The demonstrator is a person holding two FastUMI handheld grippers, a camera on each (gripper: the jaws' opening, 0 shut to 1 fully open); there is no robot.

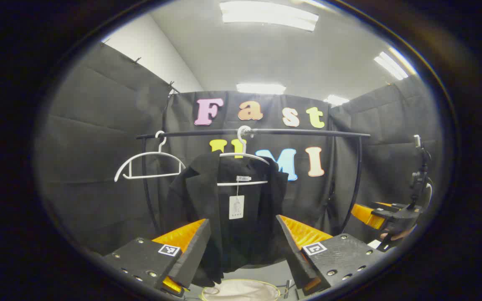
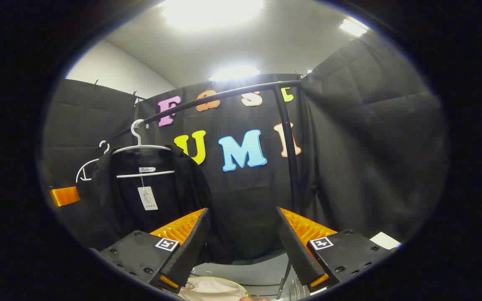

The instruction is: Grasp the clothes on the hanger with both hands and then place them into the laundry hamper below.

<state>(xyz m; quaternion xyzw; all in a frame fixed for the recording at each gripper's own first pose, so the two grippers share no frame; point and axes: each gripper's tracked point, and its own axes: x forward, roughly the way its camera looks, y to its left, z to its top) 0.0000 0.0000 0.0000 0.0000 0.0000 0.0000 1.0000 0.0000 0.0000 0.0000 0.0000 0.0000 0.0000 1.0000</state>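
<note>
A black jacket [image 1: 207, 209] with a white tag hangs on a white hanger [image 1: 243, 156] from the black rail [image 1: 308, 133]. In the left gripper view my left gripper [image 1: 243, 225] stands open in front of the jacket's lower half, apart from it. The right gripper [image 1: 385, 217] shows at the far right there, held by a hand. In the right gripper view the jacket [image 2: 182, 188] hangs to the left, and my right gripper [image 2: 243, 217] is open, aimed at the jacket's right sleeve edge. The pale hamper [image 1: 241, 290] [image 2: 214, 289] lies below.
An empty white hanger [image 1: 149, 165] hangs at the rail's left end. The rail's curved black uprights [image 1: 356, 184] [image 2: 289, 146] stand at each side. A camera stand [image 1: 421, 175] rises at the far right. Grey floor [image 2: 257, 271] lies under the rack.
</note>
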